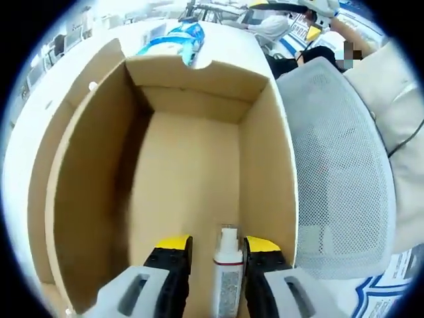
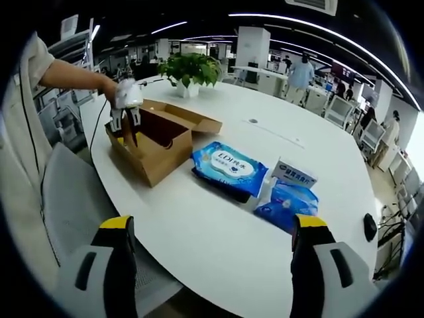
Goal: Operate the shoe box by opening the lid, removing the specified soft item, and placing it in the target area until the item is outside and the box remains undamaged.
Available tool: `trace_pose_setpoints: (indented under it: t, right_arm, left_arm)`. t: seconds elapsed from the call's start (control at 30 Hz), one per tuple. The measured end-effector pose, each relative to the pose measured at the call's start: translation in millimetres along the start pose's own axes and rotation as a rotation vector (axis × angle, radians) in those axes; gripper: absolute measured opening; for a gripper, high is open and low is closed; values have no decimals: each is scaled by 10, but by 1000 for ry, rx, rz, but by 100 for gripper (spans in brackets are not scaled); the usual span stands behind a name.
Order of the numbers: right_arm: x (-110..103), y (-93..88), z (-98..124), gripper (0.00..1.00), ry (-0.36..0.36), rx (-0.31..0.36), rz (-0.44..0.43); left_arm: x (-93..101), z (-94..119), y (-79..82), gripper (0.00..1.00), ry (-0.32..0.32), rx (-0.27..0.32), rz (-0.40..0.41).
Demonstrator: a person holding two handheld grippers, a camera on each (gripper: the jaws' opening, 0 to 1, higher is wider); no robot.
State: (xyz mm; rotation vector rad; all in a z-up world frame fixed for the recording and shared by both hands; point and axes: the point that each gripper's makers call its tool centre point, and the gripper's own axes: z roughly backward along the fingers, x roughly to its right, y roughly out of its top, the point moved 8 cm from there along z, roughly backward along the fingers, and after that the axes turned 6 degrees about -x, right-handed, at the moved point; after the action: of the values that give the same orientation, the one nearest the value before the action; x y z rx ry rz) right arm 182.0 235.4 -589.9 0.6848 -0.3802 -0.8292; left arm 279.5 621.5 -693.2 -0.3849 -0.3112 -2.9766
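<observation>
So the box (image 1: 192, 165) lid is open already; my left gripper (image 1: 218, 265) reaches inside, fingers around a small bottle (image 1: 226, 271), not clearly clamped. Right gripper (image 2: 212, 245) hangs wide apart over the table (image 2: 199, 232); lifting out remains

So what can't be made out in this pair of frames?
- Left gripper view: the small white spray bottle runs off the bottom edge between the jaws, and its label print is blurred; contact cannot be confirmed.
- Right gripper view: the open brown cardboard shoe box has its interior in shadow, partly behind the left gripper.
</observation>
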Motion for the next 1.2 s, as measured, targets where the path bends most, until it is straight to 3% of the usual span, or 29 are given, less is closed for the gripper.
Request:
trace_pose_setpoints:
  t: [0.23,0.43,0.83,1.2]
  right_arm:
    - [1,6,0,93,0,5,1]
    - [-10,21,-21,92,5,10,3]
    - [-43,54,-61,92,18,13,16]
    - [-80,66,-73,91,27,23,13]
  left_arm:
    - [-7,-36,-40,29,28,-33,-9]
    - [-15,2,-160,29,43,-28,19]
    - [-53,26,-418,26,86,-86,69]
    - [-51,-1,-518,23,111,-127,62]
